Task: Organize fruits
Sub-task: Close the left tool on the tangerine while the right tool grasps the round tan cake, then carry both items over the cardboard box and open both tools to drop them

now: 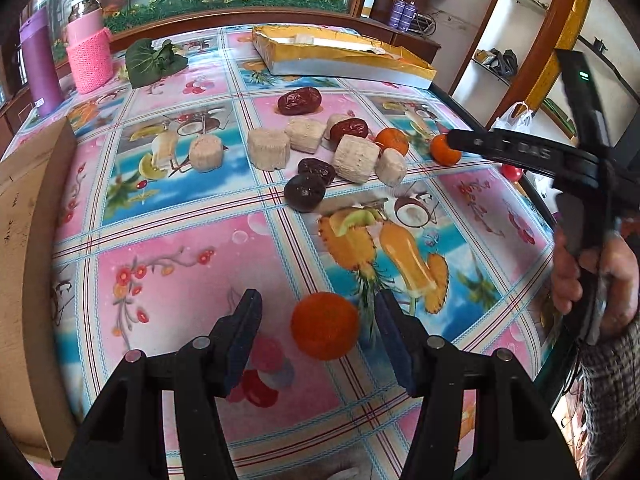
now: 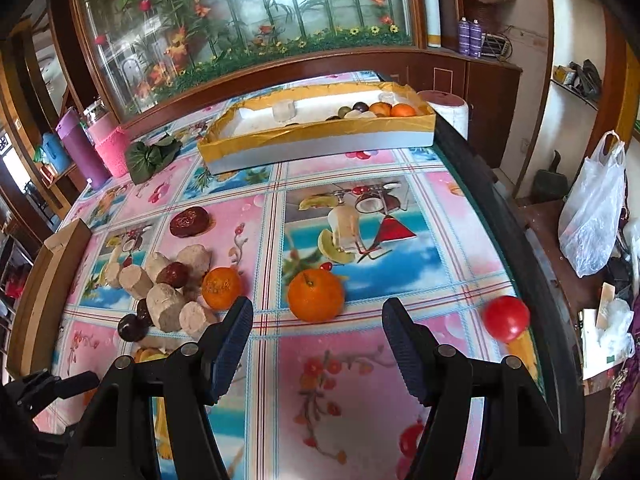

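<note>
The left gripper (image 1: 318, 336) tilts steeply down, its two dark-padded fingers (image 1: 245, 340) spread apart and gripping nothing. The right gripper (image 2: 316, 336) slants down as well, jaws standing wide with no pad pressing on anything. In the left wrist view a bare hand (image 1: 596, 280) with a checked sleeve (image 1: 612, 396) grasps the right gripper's handle at the right edge.

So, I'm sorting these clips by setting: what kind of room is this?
Probably a home dining or living room: a table under a fruit-print cloth, a wooden cabinet with painted glass behind it, and flasks by the wall.
</note>
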Demonstrator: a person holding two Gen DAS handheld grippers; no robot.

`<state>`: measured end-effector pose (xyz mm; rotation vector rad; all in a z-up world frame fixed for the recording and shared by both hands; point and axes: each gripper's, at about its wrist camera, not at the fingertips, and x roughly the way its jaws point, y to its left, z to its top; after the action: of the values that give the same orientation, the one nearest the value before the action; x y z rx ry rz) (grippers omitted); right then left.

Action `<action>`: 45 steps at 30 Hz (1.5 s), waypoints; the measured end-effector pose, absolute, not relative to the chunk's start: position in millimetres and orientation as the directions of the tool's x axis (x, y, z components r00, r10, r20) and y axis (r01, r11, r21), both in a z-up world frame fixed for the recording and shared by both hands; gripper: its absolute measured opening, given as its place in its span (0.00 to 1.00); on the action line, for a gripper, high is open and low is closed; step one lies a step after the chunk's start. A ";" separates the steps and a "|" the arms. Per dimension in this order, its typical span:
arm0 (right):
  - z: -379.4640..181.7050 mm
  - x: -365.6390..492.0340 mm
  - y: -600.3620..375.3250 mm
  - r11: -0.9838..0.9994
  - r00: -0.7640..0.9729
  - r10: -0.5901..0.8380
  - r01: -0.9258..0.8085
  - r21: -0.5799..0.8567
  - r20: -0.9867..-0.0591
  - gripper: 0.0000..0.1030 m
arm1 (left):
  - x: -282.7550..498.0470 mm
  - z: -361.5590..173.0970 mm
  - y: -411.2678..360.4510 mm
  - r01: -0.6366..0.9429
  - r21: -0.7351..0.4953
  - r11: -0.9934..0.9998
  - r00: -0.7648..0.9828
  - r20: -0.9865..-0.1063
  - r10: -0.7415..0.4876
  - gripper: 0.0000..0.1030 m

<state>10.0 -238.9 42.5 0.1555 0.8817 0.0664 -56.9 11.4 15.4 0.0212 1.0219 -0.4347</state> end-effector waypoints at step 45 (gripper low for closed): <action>116.8 -19.5 -51.5 0.871 0.577 0.467 -0.432 0.236 -0.670 0.25 | -42.7 101.0 229.4 0.015 -0.128 0.992 0.650 -0.752 -0.107 0.29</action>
<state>-19.5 -51.5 116.8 0.0482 0.7979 0.5261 -42.7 229.4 101.0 -0.1136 0.8611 -0.0696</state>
